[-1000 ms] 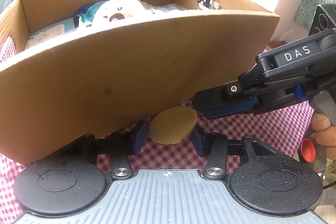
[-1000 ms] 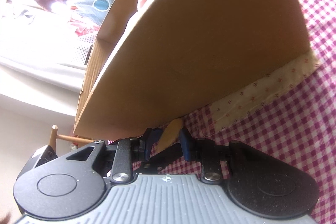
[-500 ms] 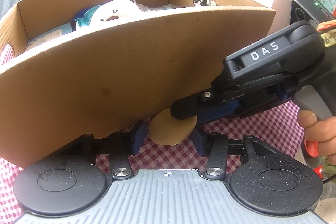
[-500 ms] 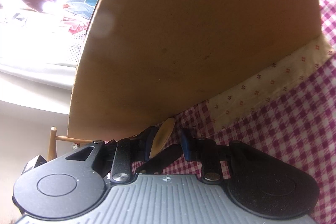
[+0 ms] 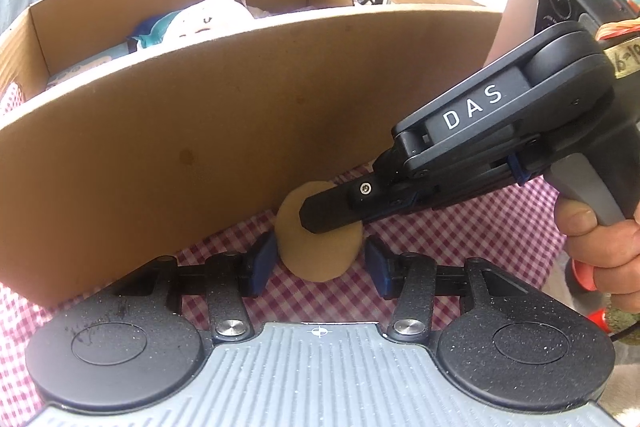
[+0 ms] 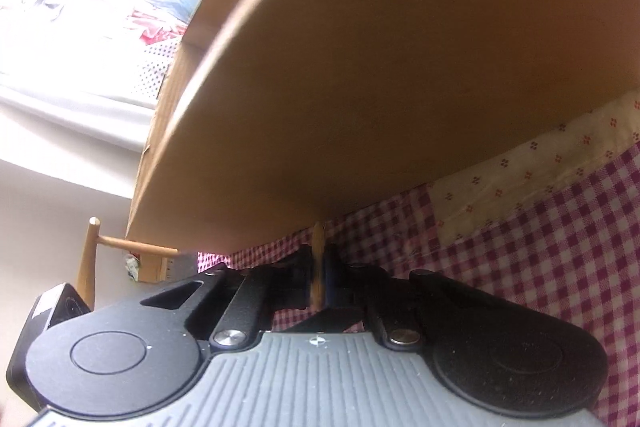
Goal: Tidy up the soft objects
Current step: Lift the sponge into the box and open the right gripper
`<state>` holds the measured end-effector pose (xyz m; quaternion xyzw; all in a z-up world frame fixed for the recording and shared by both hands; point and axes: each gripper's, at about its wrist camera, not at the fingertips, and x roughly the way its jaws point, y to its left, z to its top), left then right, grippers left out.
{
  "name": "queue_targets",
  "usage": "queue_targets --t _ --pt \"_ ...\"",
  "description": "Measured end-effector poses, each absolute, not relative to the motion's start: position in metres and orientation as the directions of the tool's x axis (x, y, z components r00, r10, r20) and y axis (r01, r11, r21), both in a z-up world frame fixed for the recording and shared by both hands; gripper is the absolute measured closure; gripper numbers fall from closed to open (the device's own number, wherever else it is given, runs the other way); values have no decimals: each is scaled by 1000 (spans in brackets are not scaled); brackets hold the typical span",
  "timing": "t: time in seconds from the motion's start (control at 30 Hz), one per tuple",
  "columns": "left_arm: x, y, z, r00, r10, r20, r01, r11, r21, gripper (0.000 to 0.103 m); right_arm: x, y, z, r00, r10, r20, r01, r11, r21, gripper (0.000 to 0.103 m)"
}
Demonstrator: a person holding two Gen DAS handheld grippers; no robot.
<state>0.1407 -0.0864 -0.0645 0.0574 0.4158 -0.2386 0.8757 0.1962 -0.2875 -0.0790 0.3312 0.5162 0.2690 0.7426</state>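
A flat tan disc-shaped pad (image 5: 320,259) stands on edge just in front of the cardboard box (image 5: 168,147). My left gripper (image 5: 318,261) has its blue pads against the disc's left and right edges. From the right, my right gripper (image 5: 316,219) reaches in and is shut flat on the disc's two faces. In the right wrist view the disc (image 6: 318,239) shows edge-on as a thin strip pinched between that gripper's (image 6: 319,259) fingers. A white plush toy (image 5: 208,15) lies inside the box.
The box's tall front wall (image 6: 400,87) rises right behind the disc. A pink checked cloth (image 5: 460,251) covers the table, with a cream flowered patch (image 6: 520,179). A person's hand (image 5: 600,259) holds the right gripper's handle. A wooden chair part (image 6: 120,243) shows at the left.
The right gripper came in from the right and closed flat on the disc, which now stands more upright. The left gripper stayed in place around it.
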Motion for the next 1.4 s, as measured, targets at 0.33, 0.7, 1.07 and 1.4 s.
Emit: queue_targets --t 0.33,0.7,1.07,1.4 --pt "100 -70 -21 625 -388 -677 464 883 -78 54 164 -271 -39 349 748 -564 -162 642 750 96" --pt "80 -64 50 768 -412 -490 468 884 -10 47 136 -257 61 455 767 -452 -405 630 663 96" --pt "102 -28 57 795 -388 -466 383 917 -110 2 184 -277 105 532 705 -468 -422 700 576 96" --pt "124 31 49 821 -316 -475 265 949 -173 1 267 -292 62 347 606 -716 -275 796 540 96"
